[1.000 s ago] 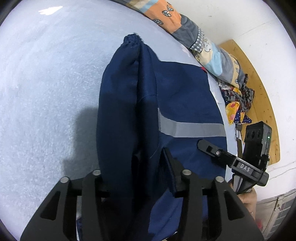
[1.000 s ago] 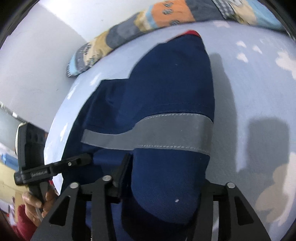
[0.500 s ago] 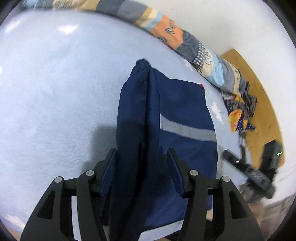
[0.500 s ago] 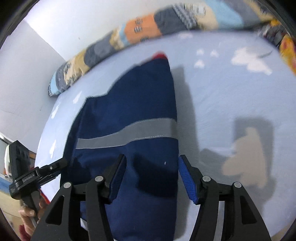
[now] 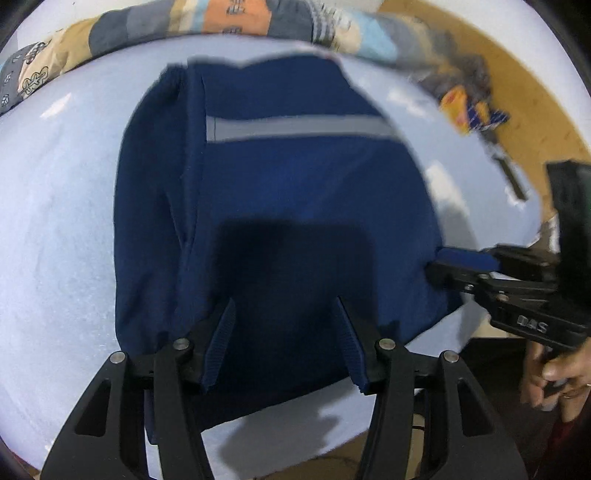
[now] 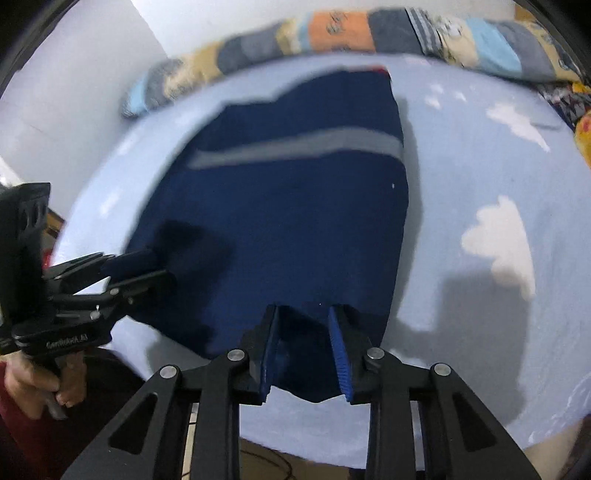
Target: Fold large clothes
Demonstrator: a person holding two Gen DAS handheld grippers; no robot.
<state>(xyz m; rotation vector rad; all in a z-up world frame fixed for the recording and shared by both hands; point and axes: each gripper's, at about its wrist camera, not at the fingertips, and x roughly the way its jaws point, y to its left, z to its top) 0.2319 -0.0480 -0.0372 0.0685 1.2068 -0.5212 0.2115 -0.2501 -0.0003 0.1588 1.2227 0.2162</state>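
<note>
Lying folded on the pale blue bed sheet (image 6: 480, 155), the navy jacket with a grey reflective stripe (image 5: 280, 199) has its near hem between both grippers' released jaws, the left gripper (image 5: 286, 338) now lifted off the fabric it earlier pinched, the right gripper (image 6: 304, 347) just closing.

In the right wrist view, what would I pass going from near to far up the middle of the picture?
Right tool → dark blue garment → its grey reflective stripe → light blue bed sheet → patchwork quilt along the far edge.
</note>
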